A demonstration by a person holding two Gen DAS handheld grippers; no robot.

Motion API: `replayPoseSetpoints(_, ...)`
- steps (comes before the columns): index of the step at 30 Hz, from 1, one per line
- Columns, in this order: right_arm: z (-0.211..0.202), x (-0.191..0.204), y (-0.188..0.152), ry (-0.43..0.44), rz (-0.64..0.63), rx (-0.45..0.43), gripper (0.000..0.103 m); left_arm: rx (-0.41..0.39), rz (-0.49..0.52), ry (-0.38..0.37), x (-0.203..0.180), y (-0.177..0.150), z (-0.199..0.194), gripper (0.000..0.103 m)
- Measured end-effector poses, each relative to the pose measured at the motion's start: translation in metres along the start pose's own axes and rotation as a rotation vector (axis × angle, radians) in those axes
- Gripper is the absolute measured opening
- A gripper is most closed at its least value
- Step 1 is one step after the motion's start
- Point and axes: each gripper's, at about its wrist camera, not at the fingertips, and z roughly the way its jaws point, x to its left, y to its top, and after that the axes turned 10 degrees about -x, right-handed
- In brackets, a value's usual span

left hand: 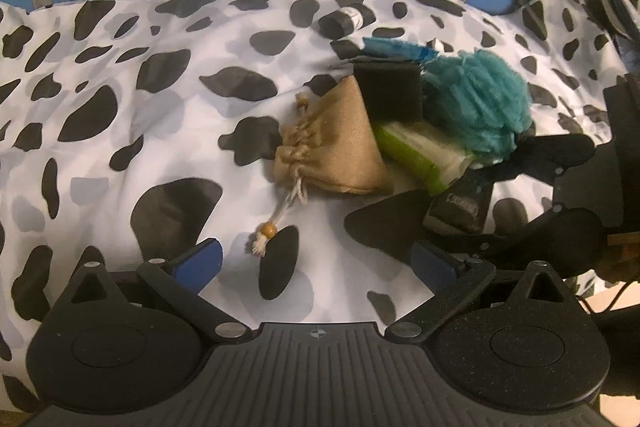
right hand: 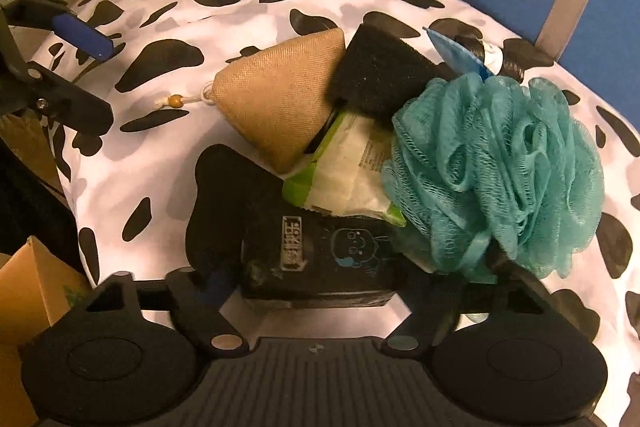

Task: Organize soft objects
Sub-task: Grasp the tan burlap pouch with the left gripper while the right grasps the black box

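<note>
While most soft things, the tan pouch [right hand: 280,99], teal loofah [right hand: 496,171] and wipes pack [right hand: 348,167], already lay gathered on the spotted blanket [left hand: 120,107], the right gripper [right hand: 328,287] gripped a black bag [right hand: 320,255] near them; the left gripper [left hand: 320,259] stood open, empty.

Tan drawstring pouch [left hand: 332,143], black sponge [left hand: 388,91], teal loofah [left hand: 476,99], touching, heaped together

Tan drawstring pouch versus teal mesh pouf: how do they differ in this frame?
The tan drawstring pouch is smooth woven cloth, a flat wedge with a beaded cord; the teal mesh pouf is ruffled netting, rounded and bulkier. The pouch lies at the pile's left edge, the pouf at its right, close to the right gripper. Both rest on the spotted cover, each touching the green packet.
</note>
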Motion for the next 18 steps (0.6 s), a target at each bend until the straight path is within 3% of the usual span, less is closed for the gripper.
replayPoseSetpoints(12,-0.031,0.002,0.004,-0.030,0.018,-0.001,0.073,-0.122,0.003,-0.034,-0.005,0.008,0.005,0.102)
replayPoseSetpoints(13,-0.036,0.003,0.005,-0.032,0.020,-0.007,0.073,-0.132,0.005,-0.037,-0.006,0.008,0.006,0.101)
replayPoseSetpoints(15,-0.046,0.003,0.007,-0.027,0.031,-0.021,0.073,-0.143,0.010,-0.043,-0.008,0.010,0.008,0.088)
replayPoseSetpoints(18,-0.062,0.004,0.008,-0.031,0.040,-0.040,0.073,-0.158,0.035,-0.038,-0.013,0.014,0.014,0.088)
